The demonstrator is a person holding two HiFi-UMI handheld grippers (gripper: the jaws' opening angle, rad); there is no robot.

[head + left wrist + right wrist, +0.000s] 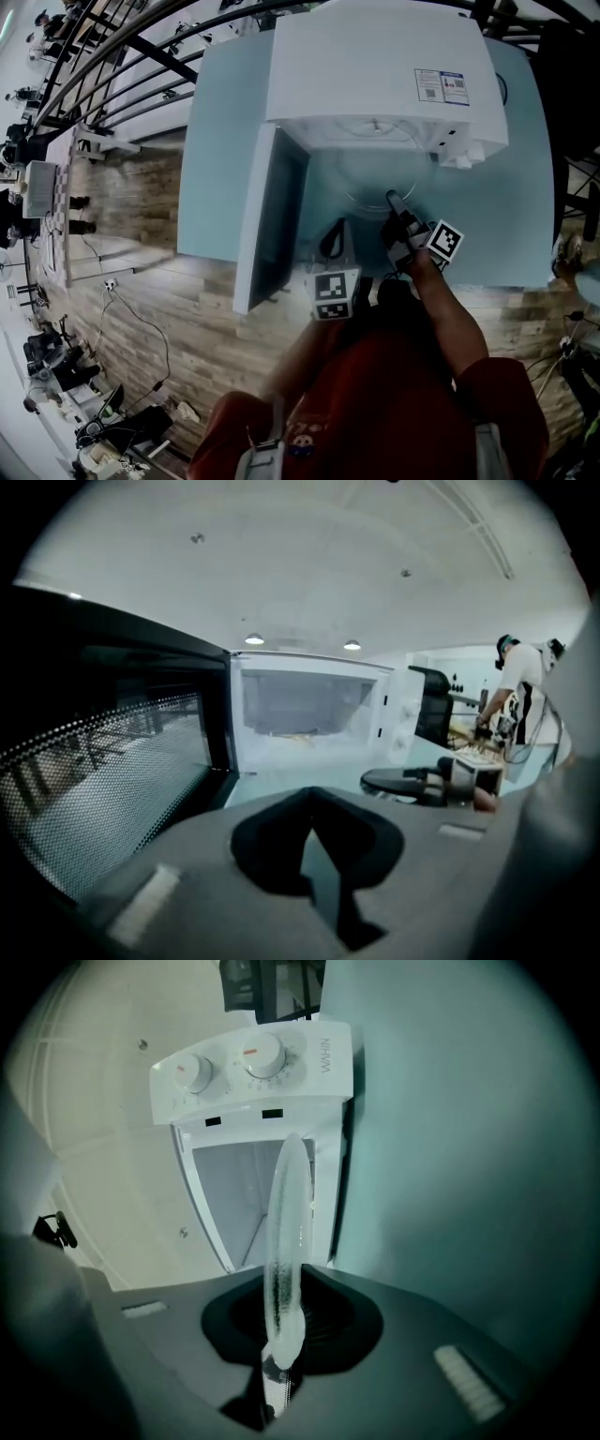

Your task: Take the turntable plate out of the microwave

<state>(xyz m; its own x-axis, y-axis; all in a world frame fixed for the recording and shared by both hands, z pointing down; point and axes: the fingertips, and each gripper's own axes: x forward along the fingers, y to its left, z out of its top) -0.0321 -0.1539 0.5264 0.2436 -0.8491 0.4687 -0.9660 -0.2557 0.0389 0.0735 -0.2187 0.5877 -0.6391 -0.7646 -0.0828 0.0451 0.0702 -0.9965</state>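
Note:
The white microwave (375, 66) stands on a pale blue table (220, 141), its door (272, 220) swung open to the left. The clear glass turntable plate (361, 187) hangs in front of the cavity mouth, just outside it. My right gripper (394, 202) is shut on its near rim. In the right gripper view the plate (284, 1232) stands edge-on between the jaws of the right gripper (279, 1340). My left gripper (333, 239) hovers near the door, left of the plate, shut and holding nothing. In its own view the left gripper (311, 813) faces the empty cavity (305, 705).
The open door (103, 771) fills the left of the left gripper view. A dark railing (141, 47) and wooden floor (141, 309) with cables lie left of the table. A person (520, 682) stands far off beside other equipment.

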